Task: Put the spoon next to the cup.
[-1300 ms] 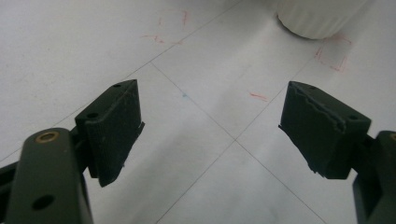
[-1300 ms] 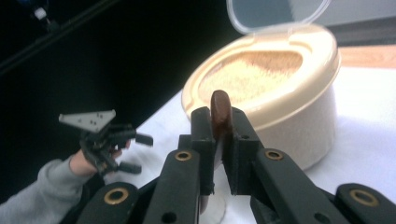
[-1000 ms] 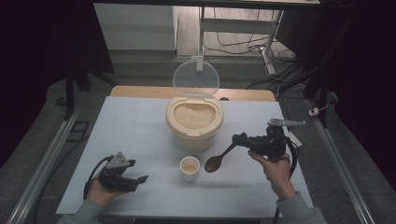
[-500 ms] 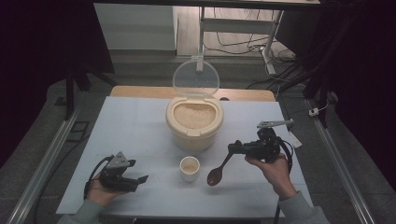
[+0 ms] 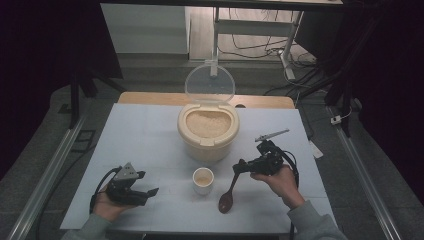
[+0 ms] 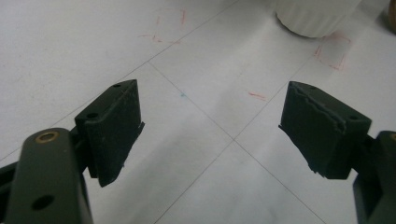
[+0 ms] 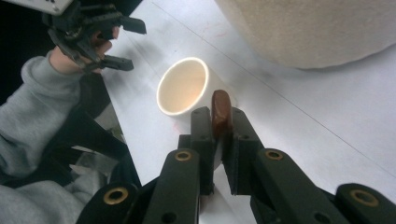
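A cream rice container with its clear lid raised stands at the table's middle, full of rice. A small white cup sits in front of it, seen also as the cup in the right gripper view. My right gripper is shut on a brown wooden spoon, whose bowl hangs low right of the cup; the spoon handle shows between the jaws. My left gripper rests open at the front left, its pads wide apart over bare table.
The white table has thin grid lines and red marks. A wooden board lies behind the container. Metal rails run along both sides. The cup's base shows in the left gripper view, top right.
My right gripper has come down and toward the person with the spoon, which now hangs more steeply, its bowl near the table. The left gripper has barely moved.
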`<state>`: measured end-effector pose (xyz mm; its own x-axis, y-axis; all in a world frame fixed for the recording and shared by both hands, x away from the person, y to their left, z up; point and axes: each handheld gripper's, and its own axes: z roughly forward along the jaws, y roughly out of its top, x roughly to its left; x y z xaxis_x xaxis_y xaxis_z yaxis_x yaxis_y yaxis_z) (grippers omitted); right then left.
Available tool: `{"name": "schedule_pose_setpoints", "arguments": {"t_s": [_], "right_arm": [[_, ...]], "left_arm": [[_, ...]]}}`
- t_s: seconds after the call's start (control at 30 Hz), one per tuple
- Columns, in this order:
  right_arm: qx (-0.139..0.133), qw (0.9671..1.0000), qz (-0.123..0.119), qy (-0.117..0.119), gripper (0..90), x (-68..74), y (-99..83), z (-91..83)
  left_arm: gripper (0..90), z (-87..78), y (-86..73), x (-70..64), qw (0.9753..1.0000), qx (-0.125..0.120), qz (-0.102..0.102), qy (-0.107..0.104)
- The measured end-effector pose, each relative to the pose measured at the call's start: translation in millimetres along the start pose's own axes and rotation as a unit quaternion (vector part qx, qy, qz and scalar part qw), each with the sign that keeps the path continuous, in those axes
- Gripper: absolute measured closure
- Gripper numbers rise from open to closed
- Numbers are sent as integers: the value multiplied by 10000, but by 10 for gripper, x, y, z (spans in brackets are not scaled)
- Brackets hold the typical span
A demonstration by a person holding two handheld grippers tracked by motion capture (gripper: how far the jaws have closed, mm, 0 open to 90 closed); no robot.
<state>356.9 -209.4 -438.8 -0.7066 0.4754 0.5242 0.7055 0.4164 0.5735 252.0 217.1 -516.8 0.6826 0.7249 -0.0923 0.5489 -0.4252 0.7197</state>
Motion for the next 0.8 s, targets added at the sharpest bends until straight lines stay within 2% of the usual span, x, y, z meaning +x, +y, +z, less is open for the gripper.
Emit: {"name": "schedule_pose_setpoints", "arguments": {"t_s": [0.23, 0.4, 0.5, 0.57, 0.8], "right_arm": [[-85, 9999, 69, -39, 811, -81, 31, 90], [-289, 9992, 81, -258, 776, -163, 14, 163], [-478, 9978, 41, -453, 754, -218, -18, 211], [-595, 9969, 58, -503, 745, -256, -40, 235], [-763, 9944, -6, -734, 691, -381, -122, 311]], "left_arm": [[203, 7, 0, -3, 10000, 10, 7, 4], [204, 5, -3, -1, 10000, 9, 3, 2], [203, 10, -4, -1, 10000, 15, 5, -6], [203, 11, -5, 0, 10000, 17, 1, -7], [203, 17, -4, -7, 10000, 34, 12, -10]]}}
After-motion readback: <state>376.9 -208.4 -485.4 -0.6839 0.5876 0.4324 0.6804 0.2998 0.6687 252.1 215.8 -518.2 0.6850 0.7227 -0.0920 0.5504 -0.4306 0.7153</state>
